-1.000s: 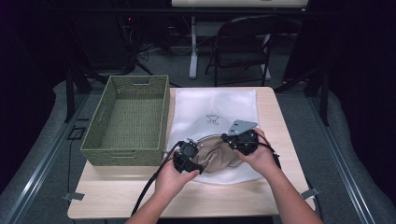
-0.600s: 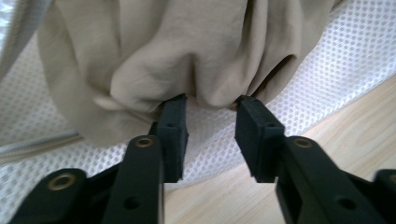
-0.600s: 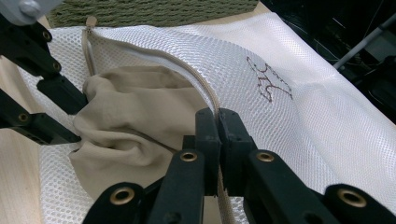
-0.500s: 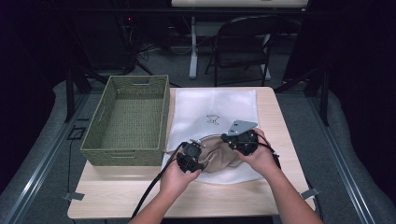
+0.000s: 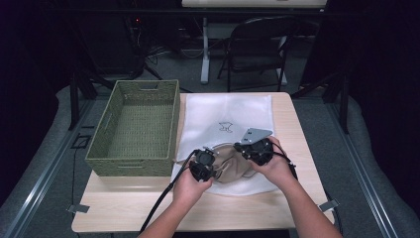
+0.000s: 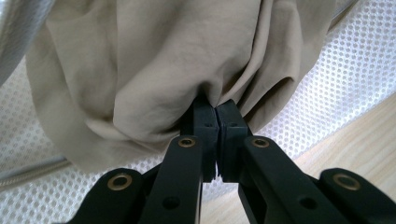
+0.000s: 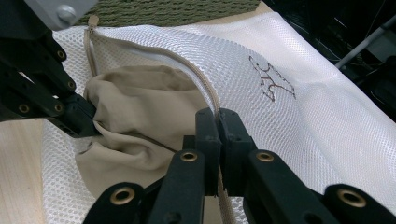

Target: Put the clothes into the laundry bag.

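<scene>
A white mesh laundry bag [image 5: 228, 111] lies flat on the wooden table [image 5: 124, 198], its zippered mouth facing me. A beige cloth [image 5: 230, 163] bulges out of that mouth. My left gripper [image 5: 208, 161] is shut on a fold of the beige cloth [image 6: 154, 60], with the jaws [image 6: 215, 105] pressed together in the fabric. My right gripper [image 5: 245, 148] is shut on the bag's zipper edge [image 7: 187, 70], its jaws [image 7: 217, 114] closed over the upper mesh layer [image 7: 280, 56]. The right gripper view also has the left gripper [image 7: 86, 119] biting the cloth [image 7: 135, 102].
A green woven basket [image 5: 138, 163], with nothing in it, stands to the left of the bag, its corner touching the mesh. A folding chair [image 5: 257, 49] and table legs stand beyond the far edge. Bare wood runs along the near edge.
My left gripper has shifted slightly right and nearer with the cloth in it. The right gripper has stayed in place on the bag's edge.
</scene>
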Demonstrator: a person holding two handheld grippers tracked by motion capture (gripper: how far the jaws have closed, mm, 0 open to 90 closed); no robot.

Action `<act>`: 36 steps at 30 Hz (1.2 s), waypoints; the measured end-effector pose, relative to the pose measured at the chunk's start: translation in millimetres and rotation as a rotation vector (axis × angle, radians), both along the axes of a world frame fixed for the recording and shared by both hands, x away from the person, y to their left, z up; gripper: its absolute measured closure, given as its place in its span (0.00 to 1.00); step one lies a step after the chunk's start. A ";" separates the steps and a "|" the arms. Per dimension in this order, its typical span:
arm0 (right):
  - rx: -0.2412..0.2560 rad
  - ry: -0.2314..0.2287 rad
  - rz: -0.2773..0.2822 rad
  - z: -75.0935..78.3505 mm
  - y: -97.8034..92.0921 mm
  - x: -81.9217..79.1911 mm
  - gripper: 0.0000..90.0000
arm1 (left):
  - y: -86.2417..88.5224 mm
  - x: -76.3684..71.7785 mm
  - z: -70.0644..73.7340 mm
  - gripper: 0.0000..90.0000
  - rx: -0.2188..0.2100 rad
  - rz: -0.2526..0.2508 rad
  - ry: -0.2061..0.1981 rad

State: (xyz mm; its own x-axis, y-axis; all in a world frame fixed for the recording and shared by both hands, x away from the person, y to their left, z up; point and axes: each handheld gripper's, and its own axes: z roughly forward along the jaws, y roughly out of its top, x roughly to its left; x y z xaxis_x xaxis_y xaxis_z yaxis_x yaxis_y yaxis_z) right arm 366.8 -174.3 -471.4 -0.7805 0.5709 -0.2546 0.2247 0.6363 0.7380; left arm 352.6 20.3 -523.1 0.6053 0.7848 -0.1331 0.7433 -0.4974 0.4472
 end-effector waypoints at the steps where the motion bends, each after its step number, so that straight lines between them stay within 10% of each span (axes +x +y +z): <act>1: 0.003 0.000 0.000 -0.2 0.3 -0.1 0.97 | -0.7 0.7 -0.1 0.99 0.003 -0.004 -0.002; 36: 0.007 0.006 0.011 1.0 1.7 -1.4 0.97 | -33.1 28.2 -4.1 0.99 0.001 0.051 -0.036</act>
State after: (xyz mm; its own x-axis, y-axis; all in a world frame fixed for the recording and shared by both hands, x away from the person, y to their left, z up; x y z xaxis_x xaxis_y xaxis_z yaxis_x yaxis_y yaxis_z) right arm 365.4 -172.6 -470.4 -0.7883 0.5638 -0.2462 0.2218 0.6337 0.7411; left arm 380.8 -12.7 -527.2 0.5691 0.8147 -0.1110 0.7509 -0.4599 0.4740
